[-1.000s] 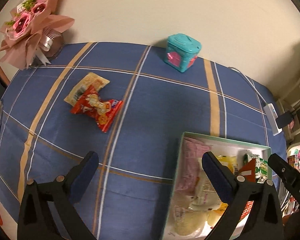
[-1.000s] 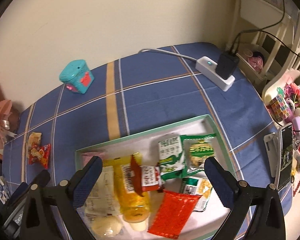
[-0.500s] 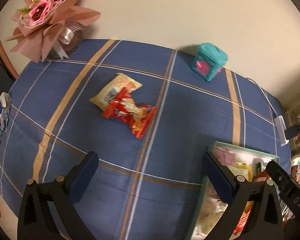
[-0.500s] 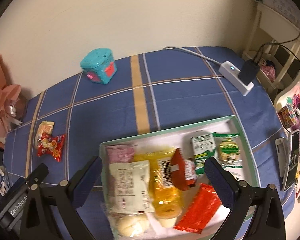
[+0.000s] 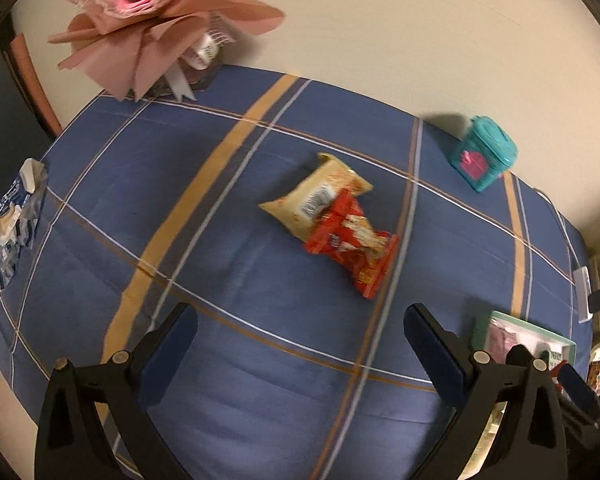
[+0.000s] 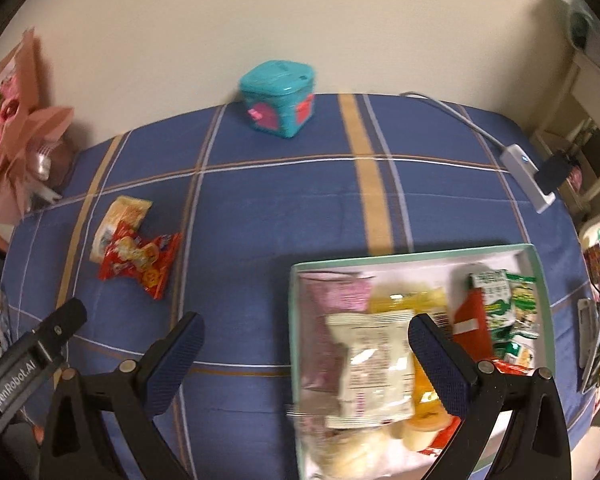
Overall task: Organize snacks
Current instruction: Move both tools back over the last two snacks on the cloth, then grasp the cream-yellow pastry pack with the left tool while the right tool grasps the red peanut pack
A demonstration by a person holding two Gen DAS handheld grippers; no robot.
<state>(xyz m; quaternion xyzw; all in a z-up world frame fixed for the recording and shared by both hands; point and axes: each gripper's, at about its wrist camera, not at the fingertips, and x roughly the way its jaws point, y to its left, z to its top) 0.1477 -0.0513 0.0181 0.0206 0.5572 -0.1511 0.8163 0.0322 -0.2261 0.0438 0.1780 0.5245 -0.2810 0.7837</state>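
While teal box (image 5: 485, 159) stands apart, cloth (image 5: 228, 248) surrounds snack packets (image 5: 332, 224).

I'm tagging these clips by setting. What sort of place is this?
Probably a home, perhaps a bedroom or living room: a plaid tablecloth with a wrapped bouquet, a toy-like teal box and a power strip against a plain wall.

Plain cream wall (image 6: 180, 20) behind blue plaid tablecloth (image 5: 260, 380)
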